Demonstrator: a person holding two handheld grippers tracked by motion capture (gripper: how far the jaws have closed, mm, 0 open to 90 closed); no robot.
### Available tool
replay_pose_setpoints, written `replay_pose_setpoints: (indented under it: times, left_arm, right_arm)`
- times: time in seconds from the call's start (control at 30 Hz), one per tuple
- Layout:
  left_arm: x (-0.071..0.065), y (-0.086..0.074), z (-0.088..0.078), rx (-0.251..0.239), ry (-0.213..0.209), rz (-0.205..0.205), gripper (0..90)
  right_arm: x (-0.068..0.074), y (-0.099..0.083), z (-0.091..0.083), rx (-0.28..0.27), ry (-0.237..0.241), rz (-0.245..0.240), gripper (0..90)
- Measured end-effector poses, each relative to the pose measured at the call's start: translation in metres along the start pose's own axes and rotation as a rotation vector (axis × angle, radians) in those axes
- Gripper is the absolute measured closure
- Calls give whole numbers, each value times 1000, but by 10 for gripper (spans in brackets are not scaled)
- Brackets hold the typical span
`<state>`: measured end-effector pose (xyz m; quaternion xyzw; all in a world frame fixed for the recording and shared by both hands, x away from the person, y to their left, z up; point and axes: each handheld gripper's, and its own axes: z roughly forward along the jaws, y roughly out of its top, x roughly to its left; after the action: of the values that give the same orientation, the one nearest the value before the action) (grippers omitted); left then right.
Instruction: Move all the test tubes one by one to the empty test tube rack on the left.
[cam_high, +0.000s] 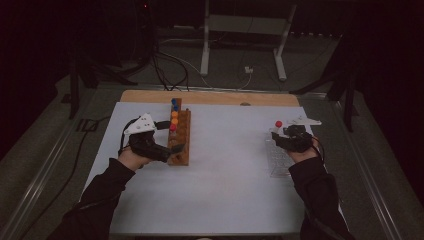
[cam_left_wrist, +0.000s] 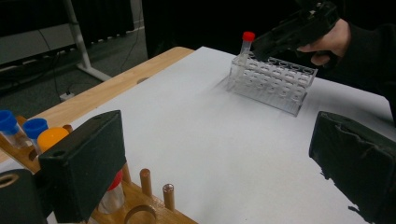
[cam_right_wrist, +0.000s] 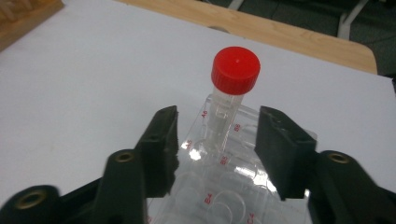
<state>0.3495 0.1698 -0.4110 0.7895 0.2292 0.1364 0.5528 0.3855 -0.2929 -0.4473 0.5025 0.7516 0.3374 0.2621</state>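
Tube (cam_right_wrist: 227, 102) with a red cap (cam_right_wrist: 236, 70) is standing upright in a corner hole of the clear plastic rack (cam_left_wrist: 275, 86) at the right side of the white table (cam_high: 225, 165). The right gripper (cam_right_wrist: 217, 140) is reaching toward it, and its jaws are standing apart on either side of the tube's lower body without pressing on it; the pads are not yet contacting the plastic, so nothing is being grasped.

Judged from this, the step in hand is the approach for picking the tube out of the rack. The next move is calling for the jaws to come forward until the tube body sits squarely between the pads, then to close below the cap, then to lift straight up so the tube clears its hole without tipping the light rack.

The left gripper (cam_left_wrist: 219, 163) is hovering released at the near end of the wooden rack (cam_high: 180, 140), across the table, with nothing between its jaws. That rack is carrying tubes with blue caps (cam_left_wrist: 21, 125), an orange cap (cam_left_wrist: 51, 137) and a red one, plus empty pegs (cam_left_wrist: 146, 179).
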Motion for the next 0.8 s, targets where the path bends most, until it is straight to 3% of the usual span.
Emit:
replay_pose_setpoints:
  times: [0.27, 0.47, 0.67, 0.8]
  left_arm:
    - [1, 1, 0, 0, 4, 2, 46]
    - [2, -1, -1, 0, 5, -6, 46]
    - [3, -1, -1, -2, 0, -14, 47]
    - [2, 0, -1, -2, -6, -11, 47]
  right_arm:
    - [-2, 6, 16, 54, -2, 32, 607]
    - [-2, 6, 18, 39, 3, 49, 738]
    - [-5, 8, 12, -1, 8, 65, 749]
    - [-4, 15, 0, -30, 2, 45, 749]
